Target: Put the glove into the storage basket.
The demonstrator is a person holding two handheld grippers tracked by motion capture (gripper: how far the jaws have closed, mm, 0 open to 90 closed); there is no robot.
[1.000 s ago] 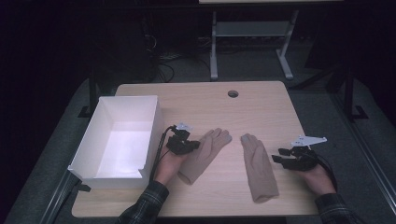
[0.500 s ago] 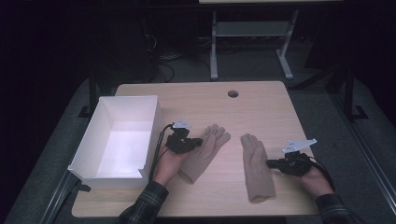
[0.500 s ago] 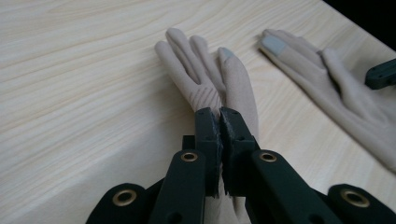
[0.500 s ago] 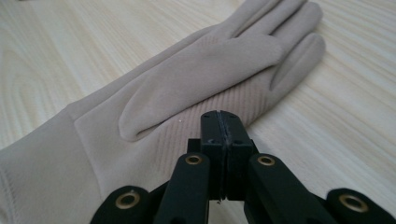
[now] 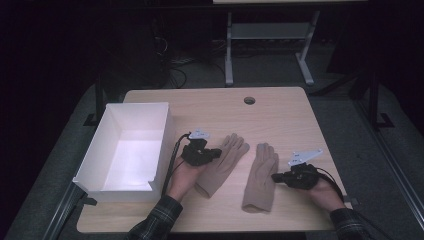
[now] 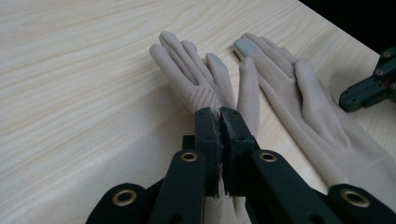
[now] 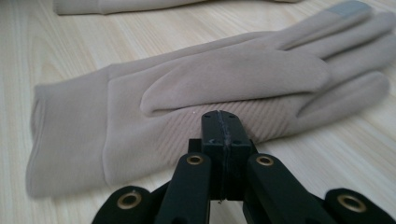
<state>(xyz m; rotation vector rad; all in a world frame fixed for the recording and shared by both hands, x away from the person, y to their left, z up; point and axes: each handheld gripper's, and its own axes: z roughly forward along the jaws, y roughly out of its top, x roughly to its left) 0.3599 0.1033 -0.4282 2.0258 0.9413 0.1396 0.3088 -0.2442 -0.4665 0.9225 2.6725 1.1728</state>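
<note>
Two beige gloves lie flat side by side on the wooden table [image 5: 280, 115]. My left gripper [image 5: 217, 152] rests on the left glove [image 5: 225, 162] with its jaws pressed together on a pinch of the fabric near the thumb; its own view shows the left gripper [image 6: 219, 112] over the left glove [image 6: 187, 65]. My right gripper [image 5: 275, 177] lies at the right edge of the right glove [image 5: 260, 175]. In its own view the right gripper [image 7: 220, 114] is shut, its tips against the ribbed side of the right glove [image 7: 210, 79], with no fabric seen between the jaws.
An open white box [image 5: 162, 135] stands at the table's left, close beside my left hand. A round cable hole [image 5: 249, 100] sits near the far edge. Bare wood lies beyond the gloves. A metal stand [image 5: 230, 50] is on the floor behind the table.
My right gripper has slid left across the table to the right glove's edge, and its jaws have come together. The left gripper and both gloves have stayed put.
</note>
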